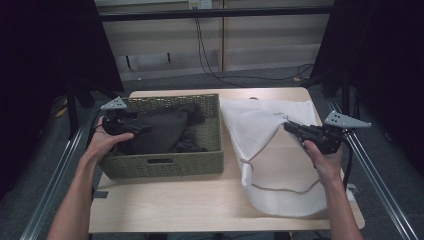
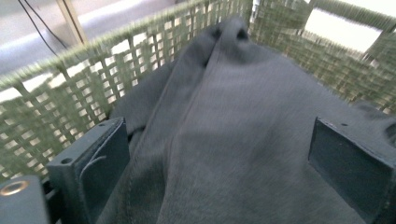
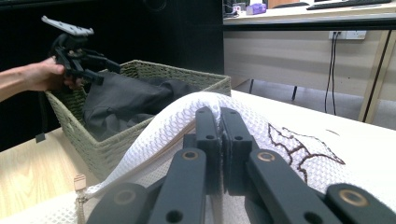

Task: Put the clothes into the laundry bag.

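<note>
Left gripper (image 1: 142, 127): jaws wide, empty, over dark garment (image 1: 165, 131) in wicker basket (image 1: 165, 165). Right gripper (image 1: 290, 127), at 3 o'clock: clamped on white mesh bag (image 1: 260, 125).

The left gripper (image 1: 141, 128) is held at the left with jaws spread wide, forearm extended from below; the right gripper (image 1: 289, 126) is raised at the right, jaws pressed together, wrist bent inward.

Woven wicker basket (image 1: 165, 165), matt dark cloth garment (image 1: 160, 131), white mesh bag (image 1: 260, 125), wood table (image 1: 200, 200).
</note>
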A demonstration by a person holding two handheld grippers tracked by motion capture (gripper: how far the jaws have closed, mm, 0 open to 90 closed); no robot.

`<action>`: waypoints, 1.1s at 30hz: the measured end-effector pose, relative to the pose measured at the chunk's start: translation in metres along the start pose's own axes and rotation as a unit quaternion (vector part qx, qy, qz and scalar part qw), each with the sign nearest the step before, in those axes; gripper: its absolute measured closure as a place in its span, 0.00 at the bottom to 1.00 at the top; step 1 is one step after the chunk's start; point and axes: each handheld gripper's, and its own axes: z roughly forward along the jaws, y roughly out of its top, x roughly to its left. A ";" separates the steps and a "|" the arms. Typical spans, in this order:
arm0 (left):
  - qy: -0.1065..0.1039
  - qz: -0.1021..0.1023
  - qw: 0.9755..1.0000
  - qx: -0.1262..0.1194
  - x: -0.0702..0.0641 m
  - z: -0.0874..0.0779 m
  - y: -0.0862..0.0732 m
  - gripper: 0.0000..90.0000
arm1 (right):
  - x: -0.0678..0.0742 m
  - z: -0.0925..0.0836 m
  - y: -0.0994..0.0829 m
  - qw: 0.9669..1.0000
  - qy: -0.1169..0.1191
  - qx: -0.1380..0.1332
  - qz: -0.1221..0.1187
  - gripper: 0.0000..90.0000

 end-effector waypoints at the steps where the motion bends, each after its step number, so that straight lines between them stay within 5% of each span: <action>1: -0.002 -0.002 1.000 0.015 0.000 0.003 -0.001 0.05 | 0.000 0.000 0.000 1.000 -0.001 0.000 0.001 0.98; 11: -0.018 -0.004 0.998 0.058 0.000 0.011 -0.005 0.02 | 0.002 0.004 0.000 1.000 -0.001 0.008 -0.002 0.98; 12: -0.040 -0.006 0.997 0.071 -0.001 0.015 -0.007 0.01 | 0.002 0.004 0.000 1.000 0.000 0.009 -0.003 0.98; 15: -0.055 0.000 0.994 0.091 -0.002 0.020 -0.007 0.00 | 0.002 0.005 0.000 1.000 -0.002 0.010 -0.004 0.98; 18: -0.078 0.030 0.990 0.111 -0.009 0.027 -0.009 0.00 | 0.002 0.005 -0.001 1.000 -0.001 0.011 -0.005 0.98; 20: -0.072 0.037 0.990 0.117 -0.011 0.028 -0.009 0.00 | 0.002 0.006 -0.001 1.000 -0.002 0.011 -0.004 0.98; 21: -0.083 0.056 0.986 0.133 -0.013 0.031 -0.010 0.00 | 0.002 0.007 -0.001 1.000 0.001 0.012 -0.004 0.98; 23: -0.079 0.062 0.985 0.139 -0.014 0.034 -0.011 0.00 | 0.002 0.008 -0.002 1.000 0.001 0.014 -0.002 0.98; 27: -0.077 0.096 0.979 0.164 -0.013 0.040 -0.013 0.00 | 0.002 0.008 -0.002 1.000 0.000 0.016 -0.002 0.98; 29: -0.079 0.100 0.978 0.164 -0.013 0.042 -0.014 0.00 | 0.002 0.008 -0.002 1.000 -0.001 0.017 -0.005 0.98; 31: -0.085 0.116 0.974 0.174 -0.014 0.047 -0.018 0.00 | 0.002 0.009 -0.002 1.000 -0.001 0.019 -0.004 0.98; 33: -0.088 0.119 0.973 0.178 -0.016 0.047 -0.019 0.00 | 0.002 0.009 -0.002 1.000 -0.003 0.018 -0.003 0.98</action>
